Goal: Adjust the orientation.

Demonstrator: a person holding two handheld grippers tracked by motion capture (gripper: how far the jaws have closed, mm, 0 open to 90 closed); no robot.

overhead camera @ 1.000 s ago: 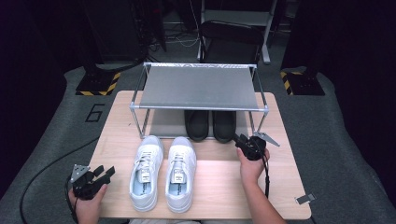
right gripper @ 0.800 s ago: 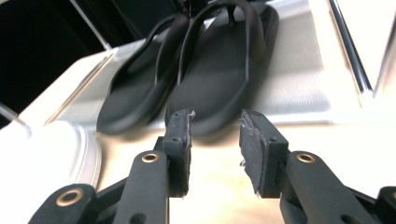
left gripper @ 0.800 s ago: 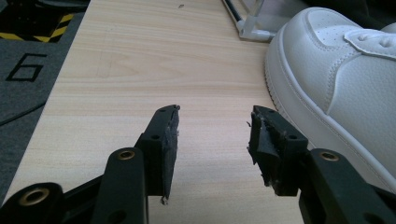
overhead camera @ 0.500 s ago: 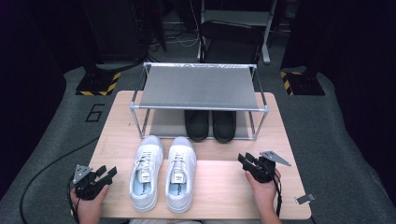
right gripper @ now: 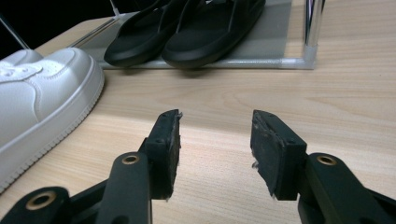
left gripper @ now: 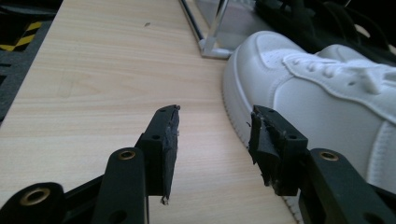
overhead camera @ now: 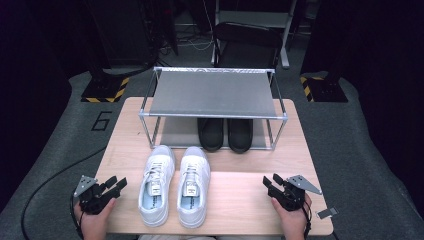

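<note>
— Jaws on both?
— Left gripper [overhead camera: 114, 183] just narrowing, right gripper [overhead camera: 272, 183] just widening; both gape, empty.
— White sneakers [overhead camera: 175, 186]?
— On the table [overhead camera: 240, 200] between them, before the rack [overhead camera: 212, 95].

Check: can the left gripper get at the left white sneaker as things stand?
Probably yes. The left gripper sits open beside the left white sneaker, bare table between them, nothing in the way, its jaws holding nothing.
</note>
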